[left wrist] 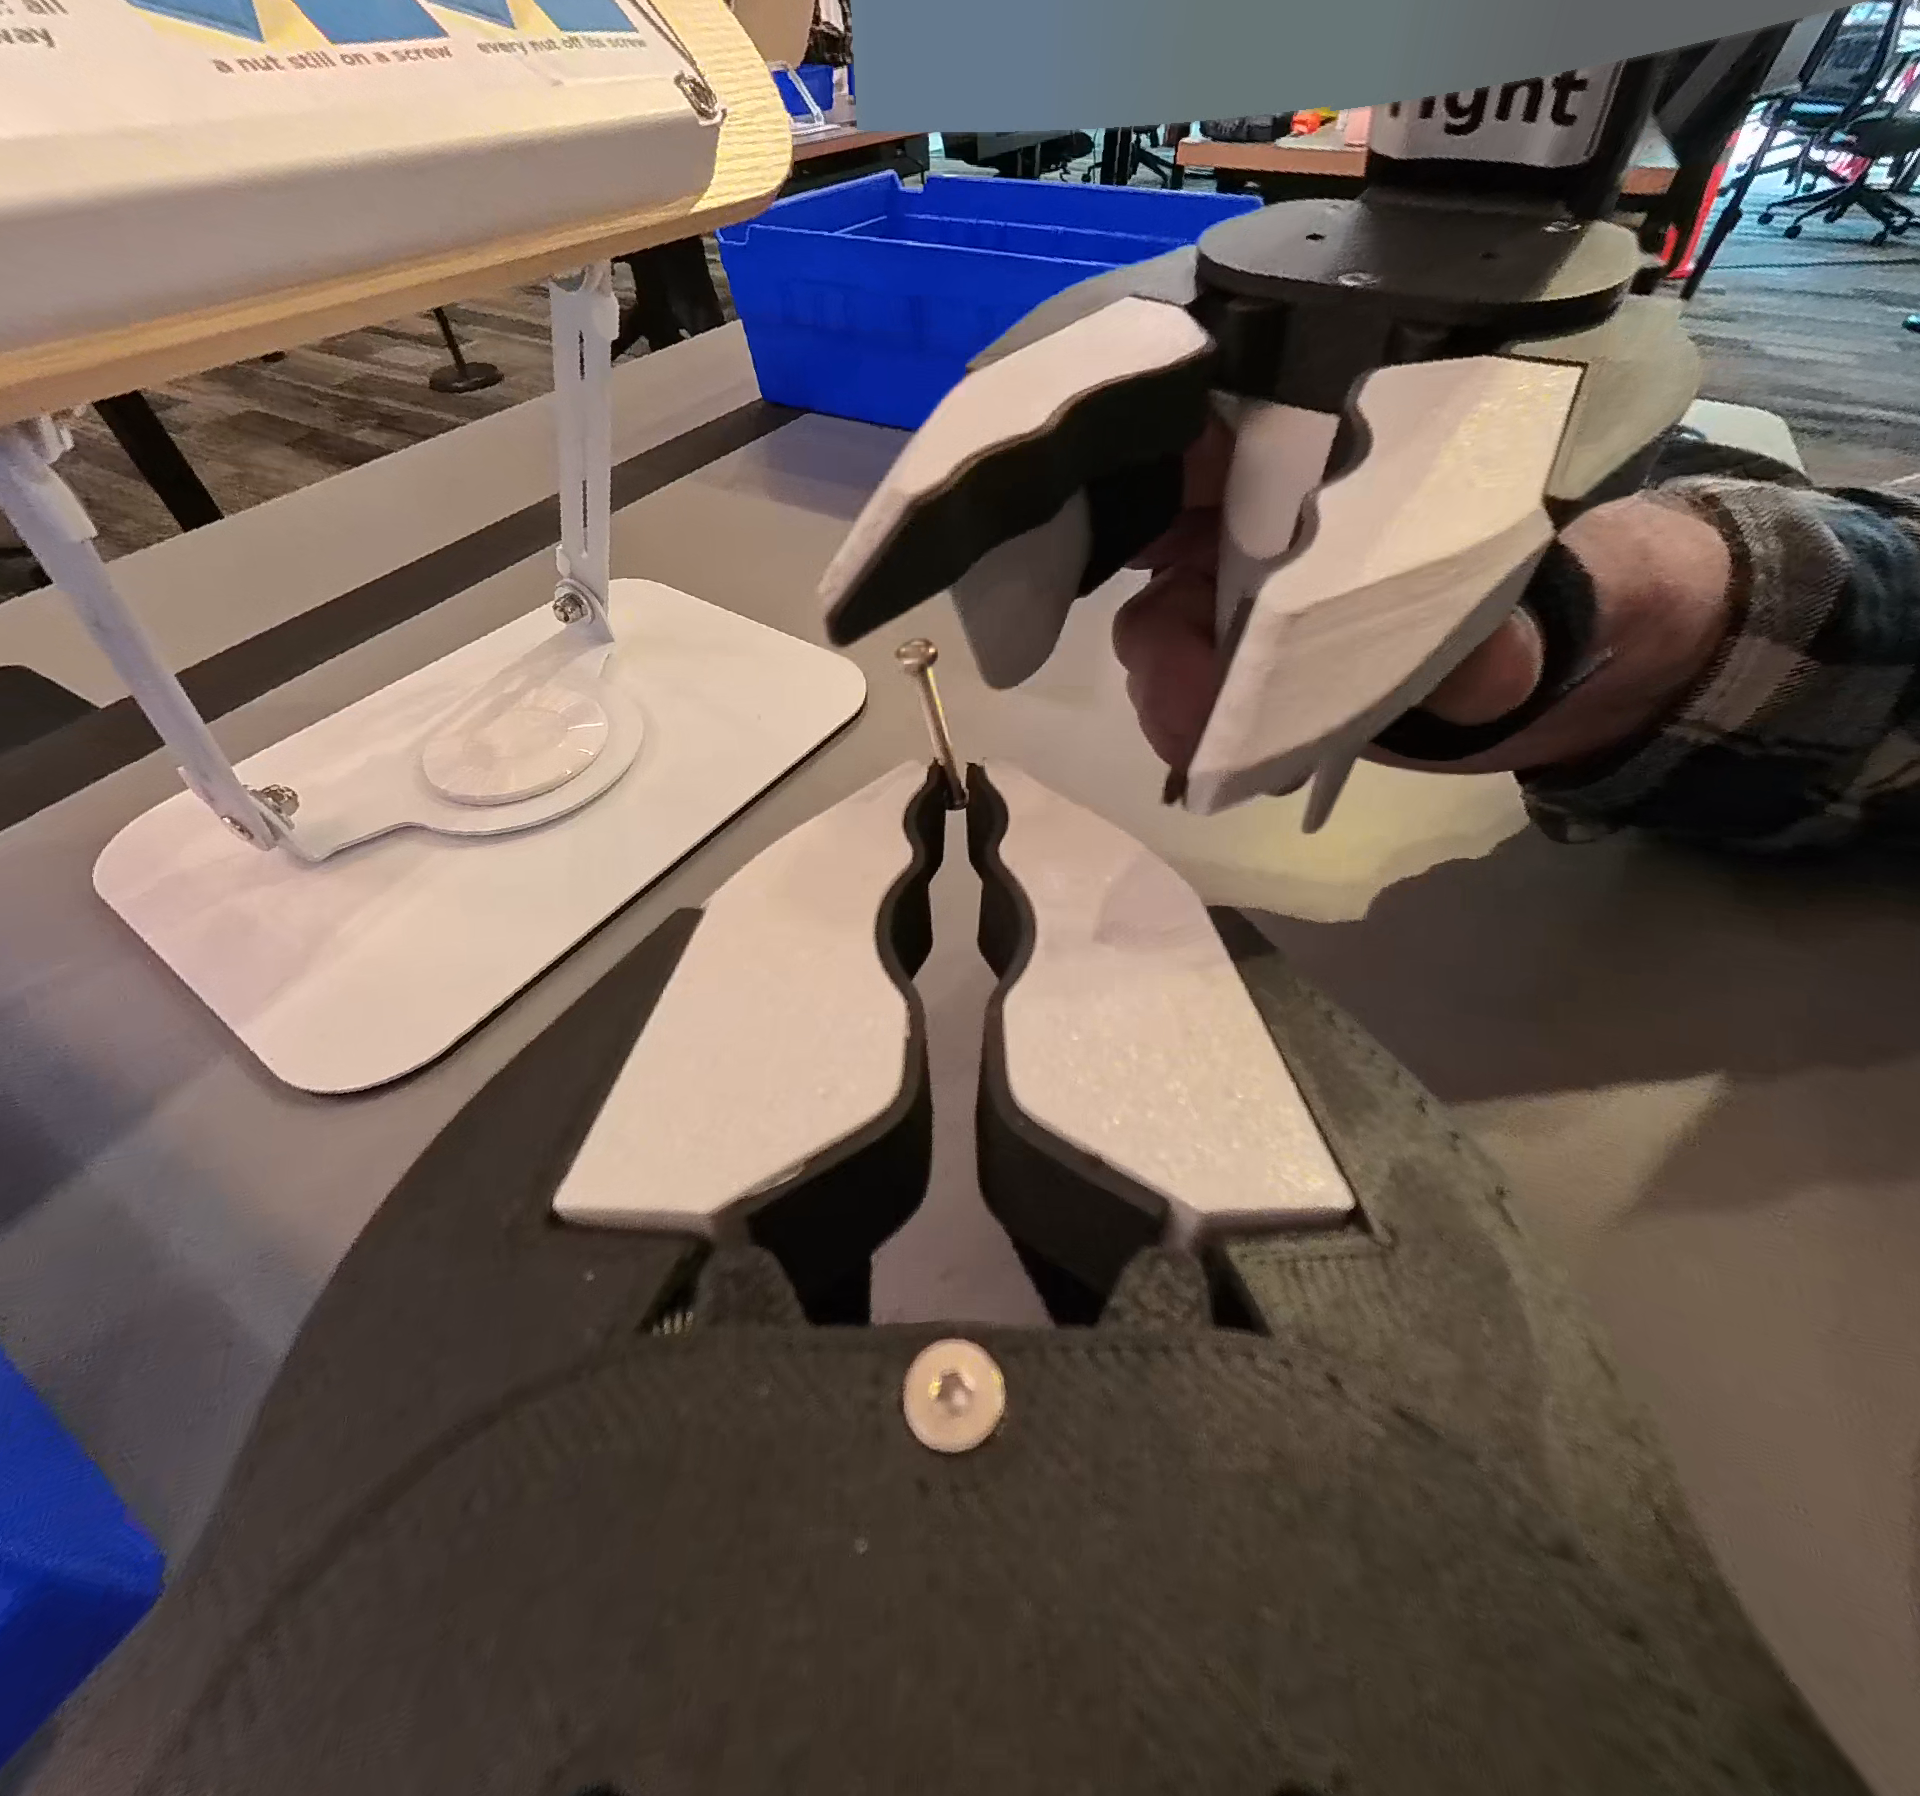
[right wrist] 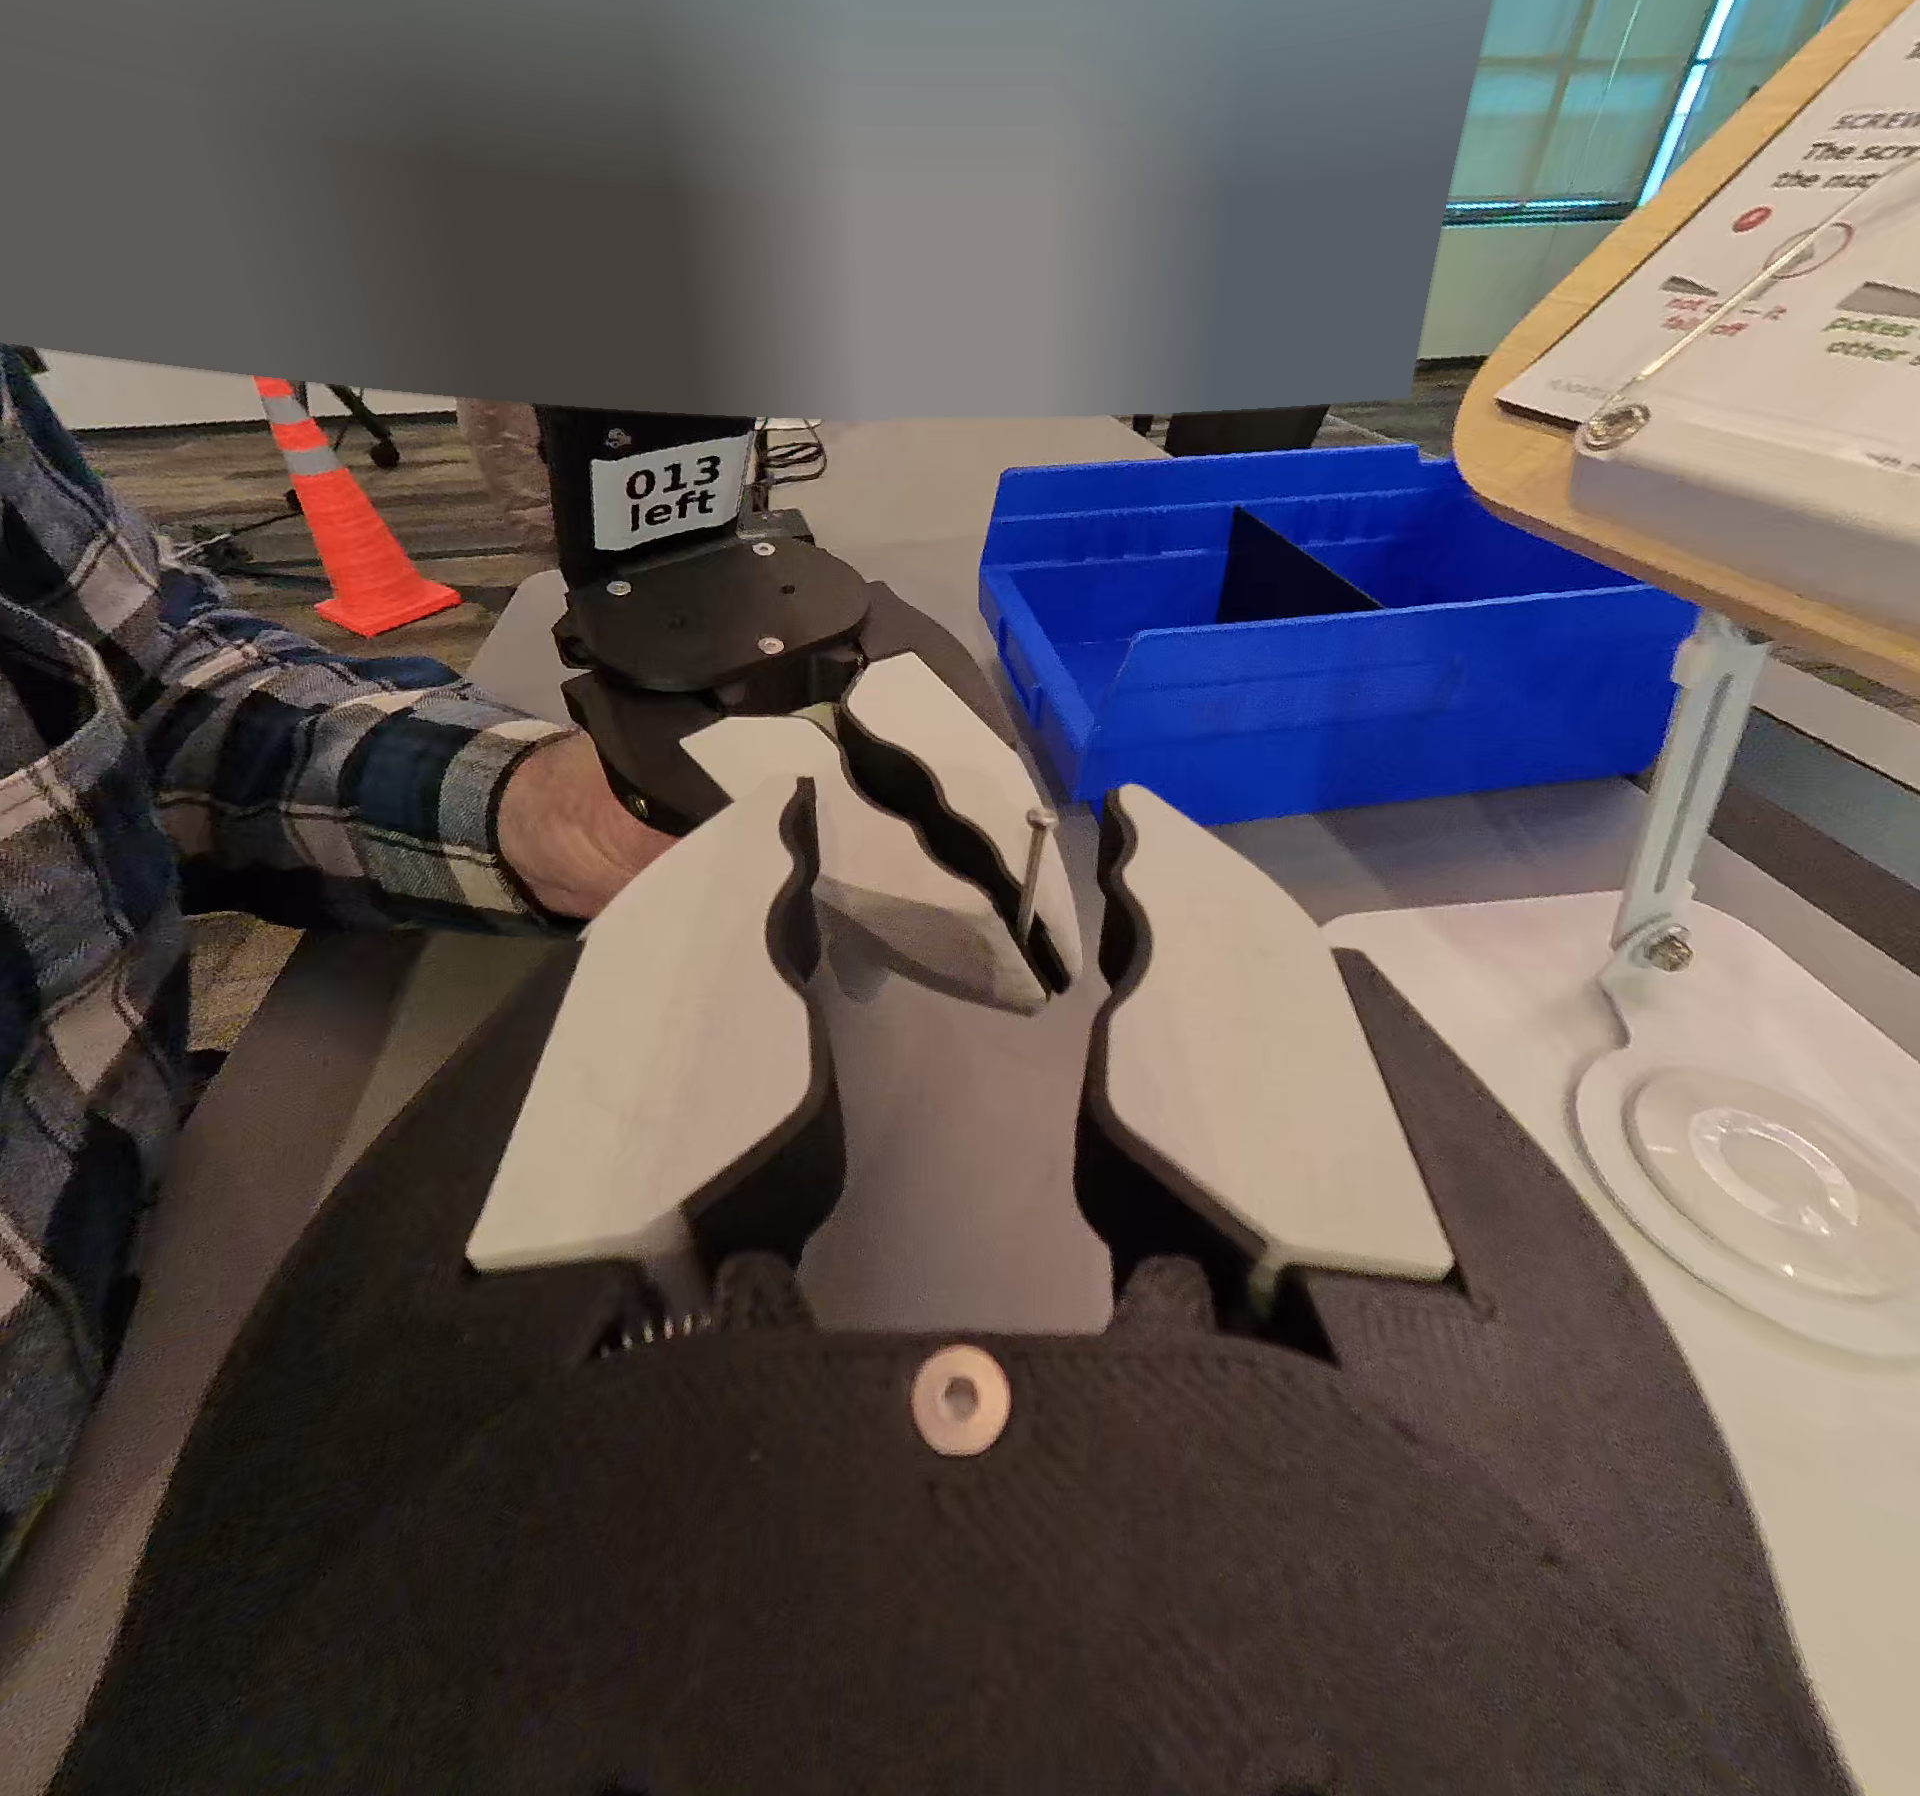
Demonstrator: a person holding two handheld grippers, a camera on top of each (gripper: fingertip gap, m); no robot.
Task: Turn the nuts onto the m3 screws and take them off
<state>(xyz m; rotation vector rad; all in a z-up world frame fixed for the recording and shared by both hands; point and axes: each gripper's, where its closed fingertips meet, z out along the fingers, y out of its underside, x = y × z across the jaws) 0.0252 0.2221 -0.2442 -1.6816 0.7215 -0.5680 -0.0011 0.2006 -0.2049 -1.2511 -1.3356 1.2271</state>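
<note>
**Screw upright between my two hand-held grippers**

Above the grey table (left wrist: 1558, 1019), my left hand-held gripper (left wrist: 951, 796) pinches a thin silver metal screw (left wrist: 932, 707) by its tip, head up. My right hand-held gripper (right wrist: 956, 816), jaws wide and empty, straddles it just beside.

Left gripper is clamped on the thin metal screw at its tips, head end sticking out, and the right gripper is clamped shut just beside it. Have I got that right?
Not quite. The right gripper is open, not shut: the right wrist view shows its fingers spread wide, nothing between the pads. The rest holds: the left gripper pinches the screw at its tips, head sticking out.
</note>
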